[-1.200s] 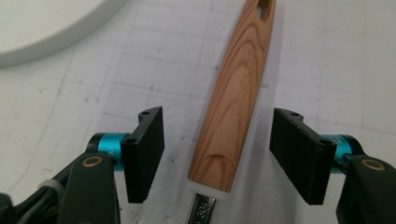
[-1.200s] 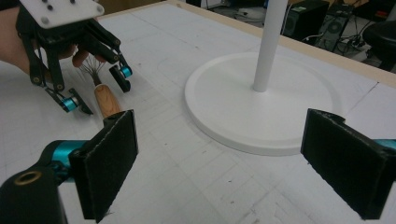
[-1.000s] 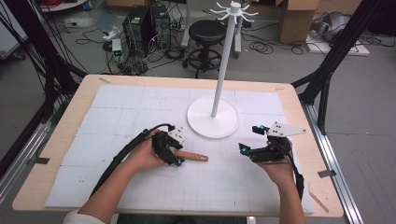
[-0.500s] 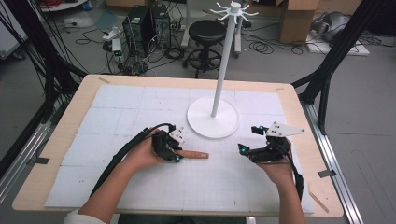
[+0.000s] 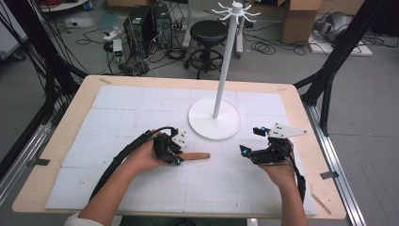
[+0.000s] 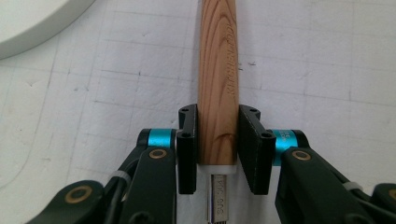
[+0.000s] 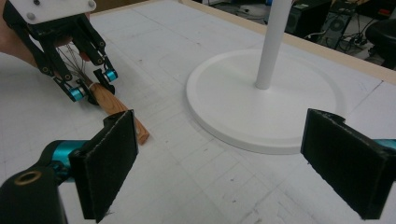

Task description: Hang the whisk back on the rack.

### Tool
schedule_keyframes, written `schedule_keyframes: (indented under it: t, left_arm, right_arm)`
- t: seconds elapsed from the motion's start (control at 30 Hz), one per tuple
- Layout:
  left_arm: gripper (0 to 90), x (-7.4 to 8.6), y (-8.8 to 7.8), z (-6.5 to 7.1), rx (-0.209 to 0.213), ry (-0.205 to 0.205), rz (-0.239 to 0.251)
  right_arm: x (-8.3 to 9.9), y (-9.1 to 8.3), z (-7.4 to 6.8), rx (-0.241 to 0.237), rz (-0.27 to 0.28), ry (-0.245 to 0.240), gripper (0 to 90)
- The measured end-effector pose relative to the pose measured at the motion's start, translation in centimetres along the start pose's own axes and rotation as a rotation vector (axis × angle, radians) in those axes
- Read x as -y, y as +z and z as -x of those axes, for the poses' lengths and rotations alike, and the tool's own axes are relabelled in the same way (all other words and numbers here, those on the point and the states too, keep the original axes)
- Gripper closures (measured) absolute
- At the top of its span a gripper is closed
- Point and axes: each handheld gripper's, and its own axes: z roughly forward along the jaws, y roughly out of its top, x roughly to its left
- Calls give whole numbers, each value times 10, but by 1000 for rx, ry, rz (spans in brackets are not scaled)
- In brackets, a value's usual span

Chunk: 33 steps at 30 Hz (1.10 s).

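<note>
Even, bright light — soft shadows

left gripper (image 5: 178, 157) low over the table with jaws just closed tight, right gripper (image 5: 245, 151) gaping wide beside it.

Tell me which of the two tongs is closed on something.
The left tongs: their jaws have just been closing and now clamp the wooden handle lying on the table. The right tongs stand wide open, empty.

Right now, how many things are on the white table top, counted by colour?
White: 1, the stand
Brown: 1, the wooden handle, clamped in the left gripper
Black: 2, the left gripper and the right gripper, whose jaws stand open
Total: 4
</note>
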Motion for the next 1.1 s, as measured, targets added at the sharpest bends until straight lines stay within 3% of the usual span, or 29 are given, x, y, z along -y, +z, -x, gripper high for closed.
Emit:
schedule_keyframes:
  t: [0.1, 0.27, 0.43, 0.5, 0.63, 0.83, 1.1]
  left_arm:
    - [707, -2, -1, 2, -16, 15, -18]
    - [707, -1, -3, 2, -40, -5, -35]
    - [706, 1, -19, -1, -23, -26, 66]
    - [706, 1, -28, -2, -26, -35, 119]
    - [706, -1, -44, -1, -61, -29, 170]
    - [706, -1, -65, -3, -65, -48, 273]
    - [706, -5, -90, -9, -82, -64, 346]
  right_arm:
    - [0, -1, 0, -1, 2, 0, 101]
    - [0, -1, 0, -1, 6, -4, 101]
    - [0, 0, 0, -1, 0, 0, 101]
    - [0, 0, 1, -1, 3, 1, 101]
    - [0, 0, 0, 0, 0, 0, 101]
    - [0, 0, 0, 0, 3, -5, 101]
    - [-1, 0, 0, -2, 3, -4, 101]
